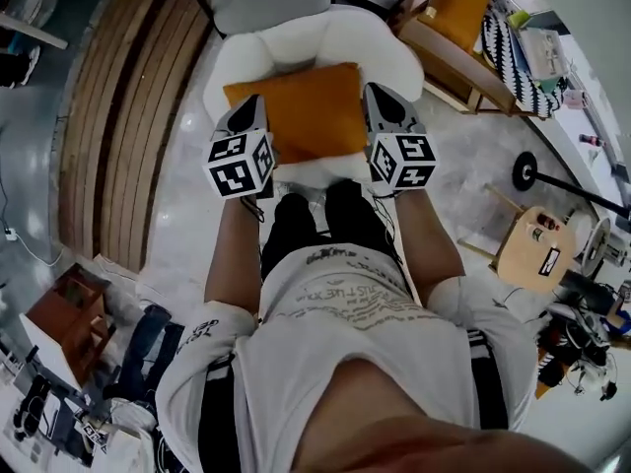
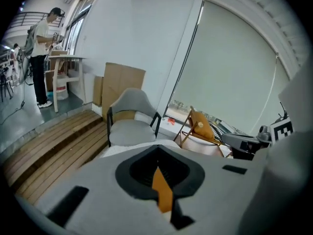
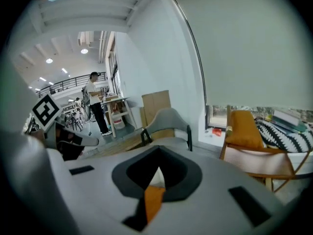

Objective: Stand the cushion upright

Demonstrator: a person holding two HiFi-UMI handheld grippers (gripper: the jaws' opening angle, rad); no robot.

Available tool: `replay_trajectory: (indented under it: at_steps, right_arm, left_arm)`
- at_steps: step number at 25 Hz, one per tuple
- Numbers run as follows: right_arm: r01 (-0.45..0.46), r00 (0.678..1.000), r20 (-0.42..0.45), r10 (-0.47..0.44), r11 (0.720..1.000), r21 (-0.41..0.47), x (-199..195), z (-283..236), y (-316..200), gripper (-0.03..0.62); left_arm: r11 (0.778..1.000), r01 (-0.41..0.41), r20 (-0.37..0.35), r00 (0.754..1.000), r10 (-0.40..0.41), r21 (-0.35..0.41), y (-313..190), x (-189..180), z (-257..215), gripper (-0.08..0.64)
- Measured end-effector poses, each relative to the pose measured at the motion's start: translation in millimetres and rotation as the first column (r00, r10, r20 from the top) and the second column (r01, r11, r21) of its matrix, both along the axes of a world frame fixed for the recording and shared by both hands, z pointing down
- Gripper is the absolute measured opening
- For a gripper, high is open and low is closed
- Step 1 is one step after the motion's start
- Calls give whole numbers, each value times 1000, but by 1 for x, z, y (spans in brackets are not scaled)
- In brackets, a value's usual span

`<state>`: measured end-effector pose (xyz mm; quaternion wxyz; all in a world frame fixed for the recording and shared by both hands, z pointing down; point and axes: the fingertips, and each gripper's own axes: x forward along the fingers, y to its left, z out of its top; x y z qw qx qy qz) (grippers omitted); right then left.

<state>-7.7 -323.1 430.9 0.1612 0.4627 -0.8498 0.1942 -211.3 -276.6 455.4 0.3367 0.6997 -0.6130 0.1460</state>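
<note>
1. The orange cushion (image 1: 296, 111) lies on the white armchair (image 1: 380, 47), flanked by the left gripper (image 1: 248, 114) and right gripper (image 1: 386, 108), both with jaws together.
2. This looks like the approach; next, open the jaws onto its edges and tilt it upright.

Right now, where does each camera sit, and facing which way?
Head view: on the person's head, looking steeply down at the orange cushion and white armchair; torso, forearms, left tool, right tool show.
Left gripper view: on the left tool, along its jaws toward a grey chair; its grey body shows.
Right gripper view: on the right tool, likewise toward that chair; grey body shows.
Shared: both gripper views show the pinched orange cushion.
</note>
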Motion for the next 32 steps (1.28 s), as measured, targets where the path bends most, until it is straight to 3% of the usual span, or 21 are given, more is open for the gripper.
replay_trajectory:
  at_steps: [6,11,18,22,28,30,31,32]
  right_arm:
    - [17,999,-38,-21,994,-105,12,82,-2,28]
    - [34,996,-81,-48,985,-168,21,159,9,28]
    - [10,992,-124,-39,973,-229,46,262,13,28]
    - [-25,990,-142,-14,964,-266,48,326,5,28]
    - [-40,992,-126,-5,936,-350,39,399,0,29]
    - [-17,994,-107,-25,928,-372,33,421,-4,32]
    - [-4,994,-100,-37,921,-389,32,433,-5,43]
    - [5,994,-98,-50,912,-410,32,445,-5,111]
  left_arm:
    - [994,43,-8,999,-44,-99,12,4,78,20]
    - [973,104,18,995,-102,-207,33,-12,159,20]
    - [948,172,10,984,-176,-266,44,-31,258,20]
    - [935,181,39,983,-178,-305,47,-57,325,21]
    - [935,91,46,996,-80,-343,55,-86,404,22]
    - [934,76,53,997,-61,-350,58,-96,423,73]
    - [932,68,62,997,-49,-357,60,-99,433,172]
    - [928,61,68,997,-39,-366,62,-100,442,214]
